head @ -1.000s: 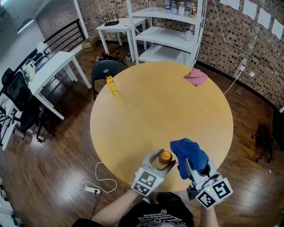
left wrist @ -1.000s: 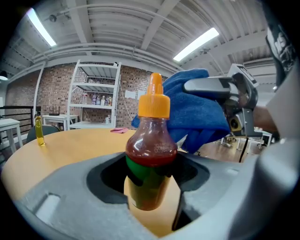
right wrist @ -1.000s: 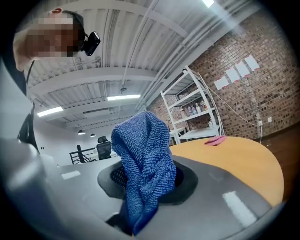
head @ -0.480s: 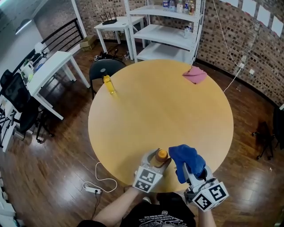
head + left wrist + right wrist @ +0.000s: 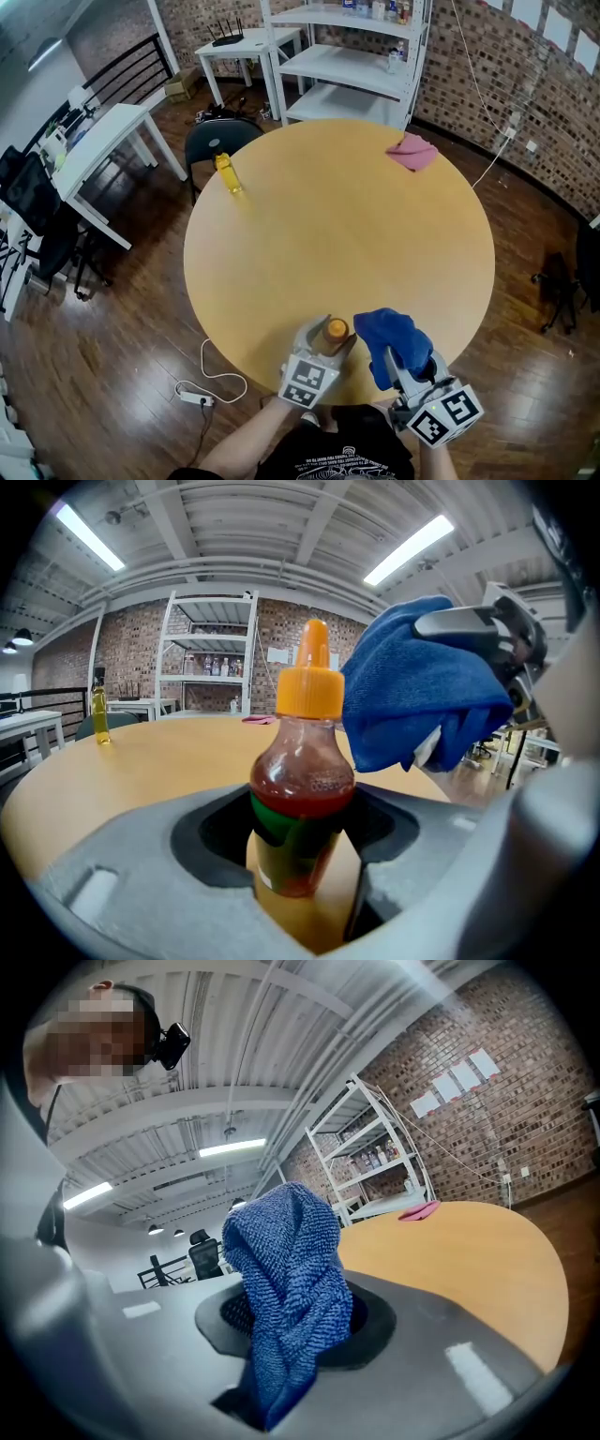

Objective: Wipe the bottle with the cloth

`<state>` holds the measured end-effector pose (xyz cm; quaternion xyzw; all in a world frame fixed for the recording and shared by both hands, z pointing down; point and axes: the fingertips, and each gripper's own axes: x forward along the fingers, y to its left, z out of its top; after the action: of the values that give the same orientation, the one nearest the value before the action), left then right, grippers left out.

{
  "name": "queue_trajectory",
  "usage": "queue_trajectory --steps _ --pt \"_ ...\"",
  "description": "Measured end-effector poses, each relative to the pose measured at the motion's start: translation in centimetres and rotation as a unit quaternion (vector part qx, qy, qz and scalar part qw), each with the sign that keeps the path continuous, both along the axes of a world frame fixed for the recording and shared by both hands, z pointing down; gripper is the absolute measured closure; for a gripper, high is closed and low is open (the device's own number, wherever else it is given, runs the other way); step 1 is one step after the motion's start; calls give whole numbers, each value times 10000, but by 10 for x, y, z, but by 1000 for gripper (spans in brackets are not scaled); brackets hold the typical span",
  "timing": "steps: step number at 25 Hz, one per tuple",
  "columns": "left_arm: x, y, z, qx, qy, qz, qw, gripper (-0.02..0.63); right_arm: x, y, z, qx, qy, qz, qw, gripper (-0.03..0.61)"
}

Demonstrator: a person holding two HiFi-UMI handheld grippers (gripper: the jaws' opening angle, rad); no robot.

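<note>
The orange-capped sauce bottle point(image 5: 302, 789) stands upright at the near edge of the round desk point(image 5: 337, 216), clamped around its lower body by the left hand-held gripper point(image 5: 319, 349). Just to its right, the right hand-held gripper point(image 5: 405, 361) pinches a bunched blue cloth point(image 5: 286, 1288), close to the cap but not clearly touching it. A sideways wipe high on the neck could twist the smooth bottle in the jaws or tip it off the near edge. The loosely bunched cloth could also pull free.
</note>
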<state>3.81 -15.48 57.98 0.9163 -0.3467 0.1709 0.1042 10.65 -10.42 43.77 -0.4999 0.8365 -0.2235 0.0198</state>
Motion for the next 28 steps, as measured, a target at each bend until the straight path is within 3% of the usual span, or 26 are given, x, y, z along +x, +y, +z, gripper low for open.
queue_trajectory --steps 13,20,28 --pt "-2 7 5 -290 105 273 9992 304 -9 3 -20 298 -182 -9 9994 470" --pt "-20 13 -9 -374 425 -117 9983 285 -23 9 -54 753 -312 -88 9966 471" --pt "-51 27 -31 -350 702 -433 9960 285 -81 26 -71 1055 -545 -770 9899 470"
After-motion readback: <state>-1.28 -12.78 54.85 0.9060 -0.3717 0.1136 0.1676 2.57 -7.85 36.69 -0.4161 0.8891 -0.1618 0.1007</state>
